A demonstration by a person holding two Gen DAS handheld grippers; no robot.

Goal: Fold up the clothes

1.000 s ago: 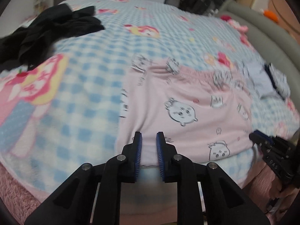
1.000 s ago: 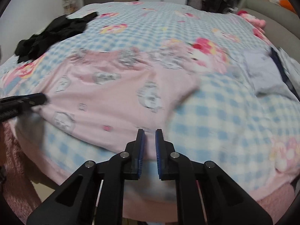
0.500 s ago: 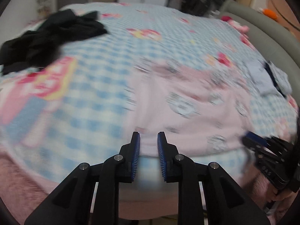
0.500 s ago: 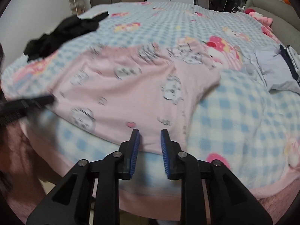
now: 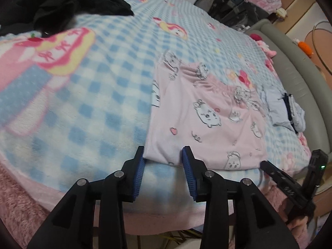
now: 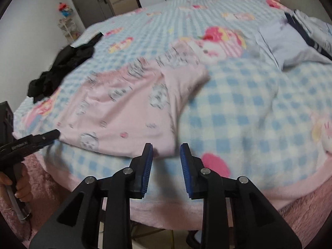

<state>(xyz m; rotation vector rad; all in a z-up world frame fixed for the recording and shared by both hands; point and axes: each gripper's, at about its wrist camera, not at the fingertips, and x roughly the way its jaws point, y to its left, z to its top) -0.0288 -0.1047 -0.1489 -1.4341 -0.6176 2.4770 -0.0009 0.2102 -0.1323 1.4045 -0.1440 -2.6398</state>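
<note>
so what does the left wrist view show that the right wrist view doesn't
Only the left wrist view shows the orange carrot toy beyond the grey bed frame. Only the right wrist view shows the dark door and the small shelf by the wall. Both show the pink pajama pants at the bed's near edge, the black clothes pile, and open jaws at the pants' hem.

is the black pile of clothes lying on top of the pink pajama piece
No, the black clothes sit far back on the checked blanket, well apart from the pink pajama piece near the front edge.
</note>
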